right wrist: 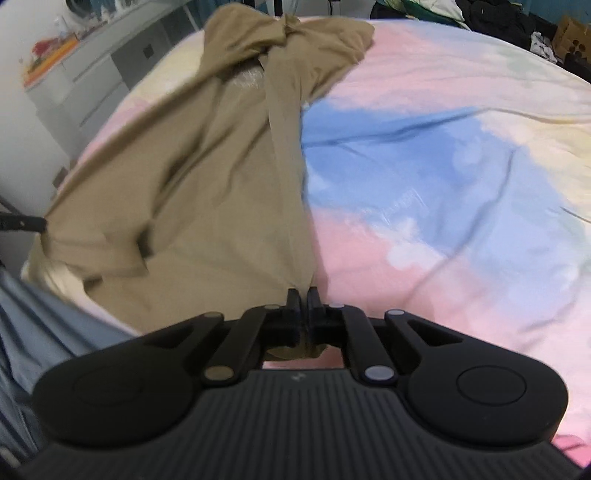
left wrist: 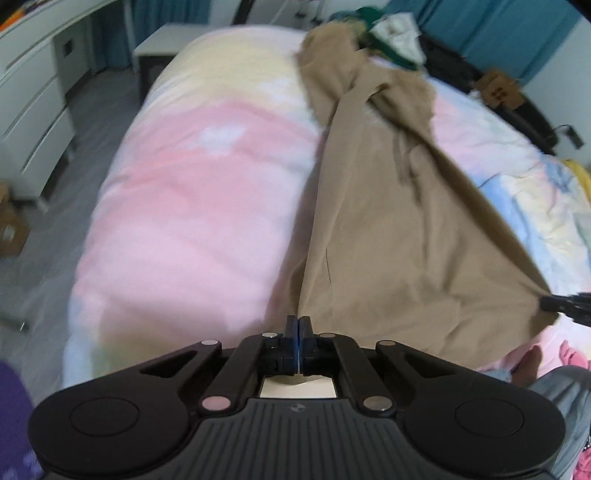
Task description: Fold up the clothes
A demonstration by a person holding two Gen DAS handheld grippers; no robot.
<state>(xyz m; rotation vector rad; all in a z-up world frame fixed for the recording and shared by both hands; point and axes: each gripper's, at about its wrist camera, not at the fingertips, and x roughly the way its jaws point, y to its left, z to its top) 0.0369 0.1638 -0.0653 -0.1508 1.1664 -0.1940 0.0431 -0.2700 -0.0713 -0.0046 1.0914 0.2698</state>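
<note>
A tan garment (left wrist: 391, 221) lies stretched lengthwise on a bed (left wrist: 192, 206) covered with a pastel pink, blue and yellow blanket. The left gripper (left wrist: 298, 325) has its jaws together, clamped on the near left corner of the garment's hem. The right gripper (right wrist: 303, 297) likewise has its jaws pressed together on the near right corner of the hem, with a fold of tan cloth showing between and below them. In the left wrist view, the right gripper appears at the right edge as a dark tip pinching the cloth, and the hem runs taut between the two corners. From the hem, the garment narrows toward the far end of the bed, where its upper part is bunched and twisted, with the sleeves crumpled against the body. A pile of other clothes (left wrist: 391, 33), green and white, lies beyond the garment at the far end of the bed. White drawers (left wrist: 33, 110) stand beside the bed on its left side, with a grey floor between them. A cardboard box (left wrist: 498, 90) sits off the far right corner of the bed. Both views are somewhat blurred, so finer detail of the cloth cannot be made out.
</note>
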